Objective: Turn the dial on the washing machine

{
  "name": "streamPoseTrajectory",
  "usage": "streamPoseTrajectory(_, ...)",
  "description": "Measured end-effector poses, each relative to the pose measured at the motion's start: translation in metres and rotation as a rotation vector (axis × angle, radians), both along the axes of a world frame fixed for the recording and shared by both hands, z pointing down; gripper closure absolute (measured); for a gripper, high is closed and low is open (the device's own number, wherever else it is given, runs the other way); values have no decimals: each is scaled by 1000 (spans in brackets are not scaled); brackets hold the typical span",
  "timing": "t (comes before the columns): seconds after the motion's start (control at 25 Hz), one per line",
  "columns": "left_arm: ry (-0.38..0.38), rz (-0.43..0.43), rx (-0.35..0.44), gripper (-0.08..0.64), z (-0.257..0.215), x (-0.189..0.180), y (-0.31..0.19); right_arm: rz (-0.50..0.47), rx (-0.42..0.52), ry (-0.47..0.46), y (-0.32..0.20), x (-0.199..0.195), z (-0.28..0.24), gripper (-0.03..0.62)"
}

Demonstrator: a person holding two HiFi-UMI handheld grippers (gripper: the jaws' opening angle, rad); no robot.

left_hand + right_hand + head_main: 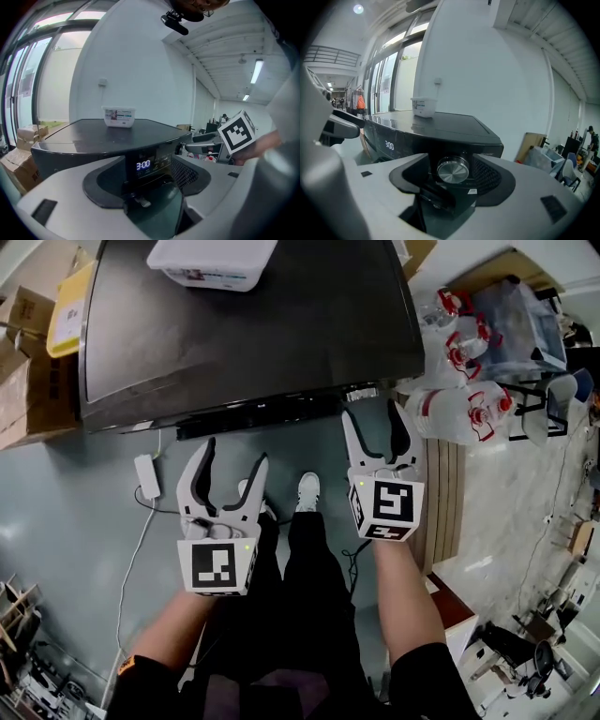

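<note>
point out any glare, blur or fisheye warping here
Head view: even light, sharp, edges slightly bowed. Left gripper view: heavy fisheye, dark corners, windows washed out, display legible. Right gripper view: same fisheye, soft sheen on the dial.

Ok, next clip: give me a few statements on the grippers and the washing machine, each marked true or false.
1. The right gripper is shut on the dial. False: its jaws stand apart, the dial ahead between them, ungripped.
2. The display reads 3:00. True.
3. A white container sits on top of the washing machine. True.
4. The left gripper holds the container. False: it is open and empty, facing the display.
</note>
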State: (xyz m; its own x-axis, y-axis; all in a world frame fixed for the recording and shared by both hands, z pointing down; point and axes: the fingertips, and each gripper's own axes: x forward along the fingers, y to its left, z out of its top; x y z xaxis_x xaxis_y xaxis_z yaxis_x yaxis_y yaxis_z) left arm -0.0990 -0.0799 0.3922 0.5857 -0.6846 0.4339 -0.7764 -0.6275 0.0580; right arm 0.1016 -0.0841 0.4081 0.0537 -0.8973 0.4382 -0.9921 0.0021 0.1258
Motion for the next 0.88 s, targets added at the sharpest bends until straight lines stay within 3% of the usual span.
streamPoseTrajectory(0.44, -27, -113, 9, 268, 26, 11, -3, -87, -14, 34, -6, 9, 37, 290)
streamPoseTrajectory(0.88, -33, -152, -7, 268, 38, 21, 9, -130, -9, 72, -18, 2, 49, 290)
